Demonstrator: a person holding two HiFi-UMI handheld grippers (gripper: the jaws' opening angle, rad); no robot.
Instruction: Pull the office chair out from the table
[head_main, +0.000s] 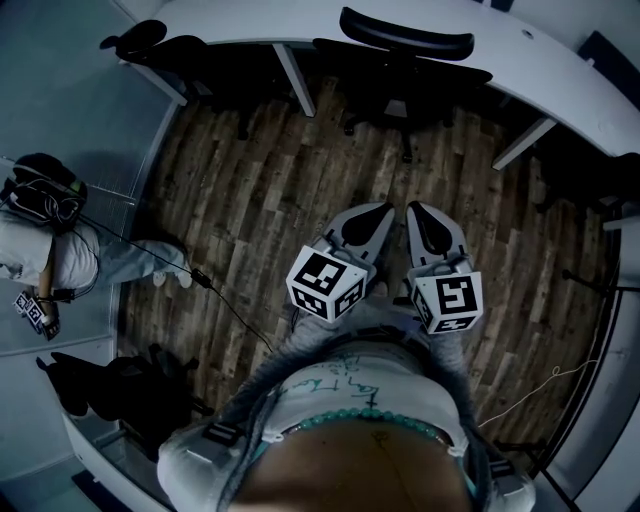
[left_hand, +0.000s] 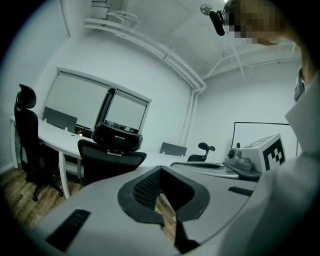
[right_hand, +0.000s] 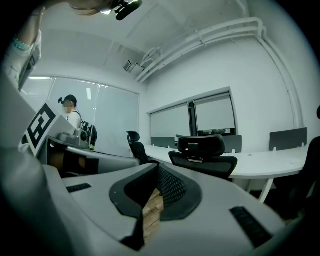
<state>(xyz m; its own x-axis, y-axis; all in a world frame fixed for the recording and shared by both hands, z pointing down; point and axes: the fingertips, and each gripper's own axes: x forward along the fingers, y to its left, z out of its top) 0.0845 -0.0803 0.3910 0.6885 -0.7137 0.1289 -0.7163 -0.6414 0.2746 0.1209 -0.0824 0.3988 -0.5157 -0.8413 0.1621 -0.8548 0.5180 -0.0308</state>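
The black office chair (head_main: 405, 60) stands tucked against the curved white table (head_main: 560, 70) at the far side of the wooden floor. Its headrest and mesh back face me in the left gripper view (left_hand: 110, 157) and in the right gripper view (right_hand: 202, 155). My left gripper (head_main: 378, 212) and right gripper (head_main: 416, 210) are side by side in front of my body and point at the chair, well short of it. Both are shut with nothing between the jaws, as each gripper view shows (left_hand: 160, 171) (right_hand: 157, 168).
A second black chair (head_main: 140, 40) (left_hand: 27, 135) stands at the table's left end, and another (head_main: 600, 170) at the right. A person (head_main: 45, 240) with a backpack stands at the left by a glass wall. More dark chairs (head_main: 110, 385) sit at the lower left. A cable (head_main: 230, 310) lies on the floor.
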